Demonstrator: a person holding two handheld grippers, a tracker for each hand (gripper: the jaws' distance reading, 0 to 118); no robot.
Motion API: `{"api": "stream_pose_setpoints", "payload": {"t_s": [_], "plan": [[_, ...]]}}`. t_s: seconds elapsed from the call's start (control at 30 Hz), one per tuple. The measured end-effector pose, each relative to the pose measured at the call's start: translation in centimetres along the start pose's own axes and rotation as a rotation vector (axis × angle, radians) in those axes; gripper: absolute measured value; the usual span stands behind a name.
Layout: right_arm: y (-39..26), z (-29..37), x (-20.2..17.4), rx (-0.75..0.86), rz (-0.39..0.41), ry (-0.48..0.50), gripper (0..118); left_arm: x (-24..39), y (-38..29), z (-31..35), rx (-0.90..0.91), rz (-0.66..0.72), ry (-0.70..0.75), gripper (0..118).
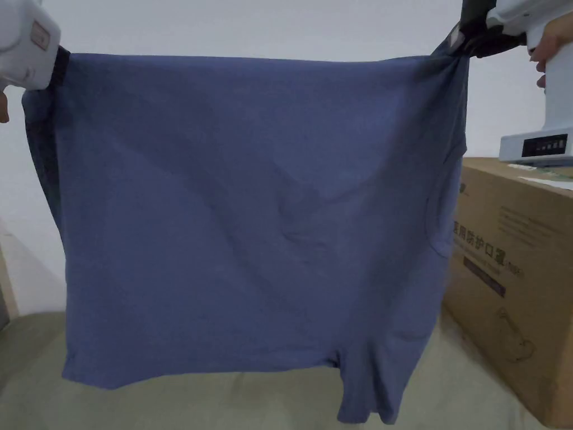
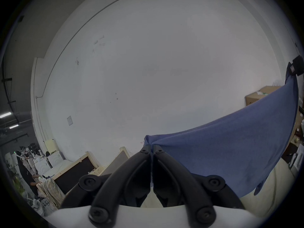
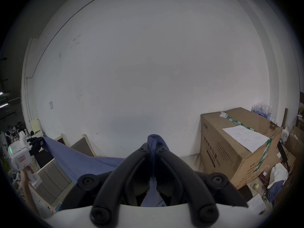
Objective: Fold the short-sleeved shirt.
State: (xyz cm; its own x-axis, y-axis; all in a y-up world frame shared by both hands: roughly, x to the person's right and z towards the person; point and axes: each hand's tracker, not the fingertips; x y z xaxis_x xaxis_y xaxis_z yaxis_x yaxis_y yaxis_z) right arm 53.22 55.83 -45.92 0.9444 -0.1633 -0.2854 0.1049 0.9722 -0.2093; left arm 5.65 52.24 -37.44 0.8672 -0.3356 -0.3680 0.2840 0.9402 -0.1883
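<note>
Blue short-sleeved shirt (image 1: 240, 224), nearest the head camera, hanging as a broad sheet stretched between the two grippers and screening most of what lies behind it. The knit is matte and soft, with shallow diagonal creases running down from each pinched corner. Its lower hem hangs just above a pale olive padded surface (image 1: 224, 403), and one part droops lower beneath the right-hand side.

Left gripper (image 2: 151, 146): black curved jaws closed together, a small bunch of the shirt's top edge pinched at their tips; the cloth sweeps away from the fingertips to the right gripper's side. Right gripper (image 3: 154, 145): black jaws closed on a rolled fold of the shirt, which passes between them and out beyond the tips. Each gripper has a white, smooth plastic body.

Beyond the right gripper's fingertips and to their outer side stands a large brown cardboard box (image 3: 230, 149), taped in green, with a white paper sheet (image 3: 246, 137) lying on its top. A plain white wall (image 3: 148, 67) rises behind both grippers.
</note>
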Motion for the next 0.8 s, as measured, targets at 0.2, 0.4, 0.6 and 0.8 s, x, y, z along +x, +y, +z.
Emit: {"api": "stream_pose_setpoints", "payload": {"t_s": [0.2, 0.4, 0.6, 0.8], "plan": [[-7.2, -5.1, 0.9, -0.113, 0.036, -0.017, 5, 4.0, -7.5, -5.0, -0.091, -0.046, -0.01, 0], [-20.2, -11.7, 2.1, -0.312, 0.067, -0.048, 5, 10.2, -20.8, -10.3, -0.343, -0.068, -0.098, 0], [-36.0, -17.6, 5.4, -0.58, -0.006, -0.074, 5, 16.8, -36.4, -12.7, -0.648, -0.091, -0.19, 0], [-47.9, -17.4, 8.2, -0.7, -0.094, -0.114, 5, 19.7, -45.8, -10.8, -0.848, -0.069, -0.286, 0]]}}
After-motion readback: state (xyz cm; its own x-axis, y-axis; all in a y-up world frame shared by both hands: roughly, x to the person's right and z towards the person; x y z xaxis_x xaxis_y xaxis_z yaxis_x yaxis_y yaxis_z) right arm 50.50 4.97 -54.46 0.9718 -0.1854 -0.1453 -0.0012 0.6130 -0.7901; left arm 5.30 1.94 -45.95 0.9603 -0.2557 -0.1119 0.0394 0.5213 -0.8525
